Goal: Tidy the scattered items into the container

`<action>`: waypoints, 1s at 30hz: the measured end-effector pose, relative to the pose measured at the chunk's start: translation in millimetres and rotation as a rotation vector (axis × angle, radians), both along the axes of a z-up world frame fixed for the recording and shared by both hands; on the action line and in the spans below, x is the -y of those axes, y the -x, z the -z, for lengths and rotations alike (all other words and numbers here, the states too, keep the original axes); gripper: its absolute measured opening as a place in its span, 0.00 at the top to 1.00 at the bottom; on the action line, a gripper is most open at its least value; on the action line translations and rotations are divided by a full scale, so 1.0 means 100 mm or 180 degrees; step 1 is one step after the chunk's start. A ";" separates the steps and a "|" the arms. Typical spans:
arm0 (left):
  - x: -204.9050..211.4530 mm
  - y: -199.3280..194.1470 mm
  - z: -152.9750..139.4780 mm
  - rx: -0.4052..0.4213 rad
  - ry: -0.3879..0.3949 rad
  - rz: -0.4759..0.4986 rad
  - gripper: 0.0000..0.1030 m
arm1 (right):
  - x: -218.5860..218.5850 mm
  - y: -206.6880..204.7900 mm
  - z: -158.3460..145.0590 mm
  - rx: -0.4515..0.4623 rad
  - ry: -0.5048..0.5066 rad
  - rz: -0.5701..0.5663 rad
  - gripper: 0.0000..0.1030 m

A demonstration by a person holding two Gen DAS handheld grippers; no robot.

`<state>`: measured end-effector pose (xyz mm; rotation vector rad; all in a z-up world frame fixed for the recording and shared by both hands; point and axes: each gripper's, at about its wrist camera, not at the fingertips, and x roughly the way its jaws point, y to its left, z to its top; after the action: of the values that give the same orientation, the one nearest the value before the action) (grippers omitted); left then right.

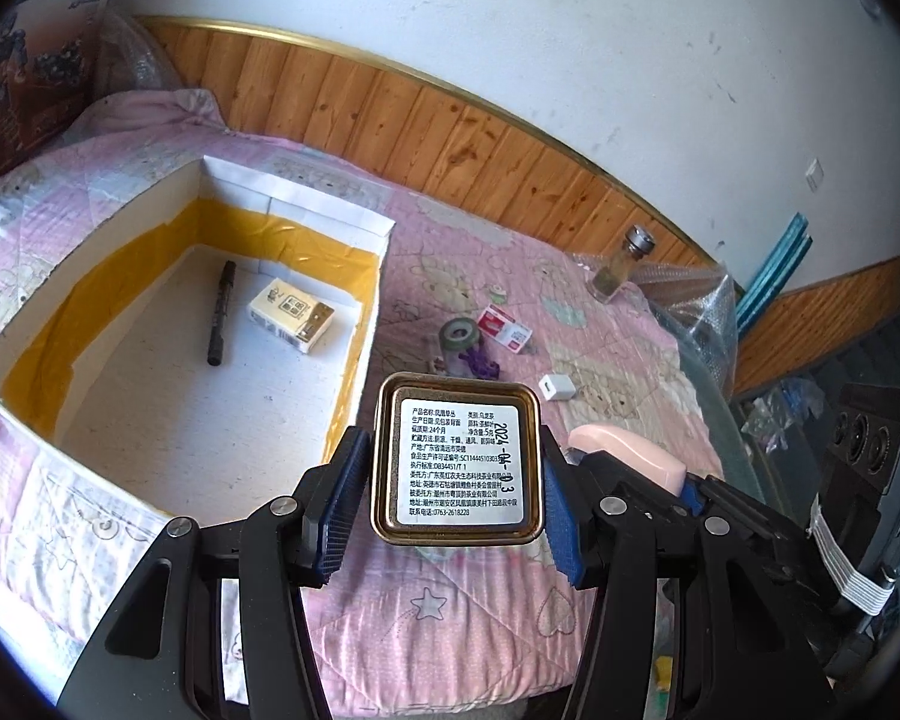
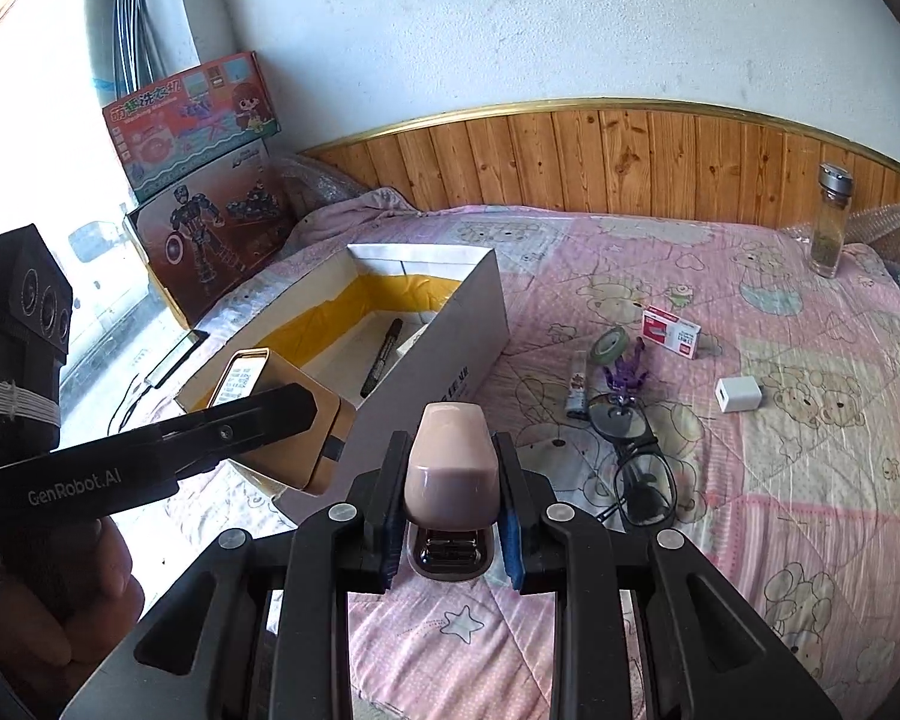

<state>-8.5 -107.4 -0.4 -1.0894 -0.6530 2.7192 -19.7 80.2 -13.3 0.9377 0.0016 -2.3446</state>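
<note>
My left gripper [image 1: 455,468] is shut on a gold square tin [image 1: 456,459] with a white printed label, held above the quilt just right of the white box [image 1: 306,213]. In the right wrist view the tin [image 2: 282,414] hangs over the box's near corner [image 2: 462,324]. My right gripper [image 2: 450,498] is shut on a pink stapler [image 2: 450,450], whose pink end shows in the left wrist view [image 1: 630,450]. Inside the box lie a black marker [image 1: 221,312] and a small cream carton [image 1: 291,315].
On the pink quilt lie a red-and-white staple box [image 2: 671,331], a green tape roll [image 2: 609,345], a purple toy [image 2: 627,375], a white charger cube [image 2: 738,394], black glasses [image 2: 642,468] and a glass bottle [image 2: 829,228]. Toy boxes [image 2: 204,180] stand at the left. A wood-panelled wall runs behind.
</note>
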 end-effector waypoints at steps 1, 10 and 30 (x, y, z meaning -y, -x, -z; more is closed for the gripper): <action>0.02 0.00 0.00 -0.0002 -0.0013 -0.0011 0.46 | 0.03 0.01 -0.01 -0.0004 -0.0002 -0.0020 0.74; 0.24 0.08 -0.04 -0.0012 -0.0092 -0.0118 0.46 | 0.28 0.09 -0.10 -0.0037 -0.0011 -0.0175 0.74; 0.83 0.22 0.06 0.0063 -0.0255 -0.0389 0.46 | 0.93 0.29 -0.16 -0.0049 -0.0108 -0.0510 0.74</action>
<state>-30.4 -190.6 -6.3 -1.0933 -0.8507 2.7591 -49.0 -13.1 2.9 0.9016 0.1187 -2.2099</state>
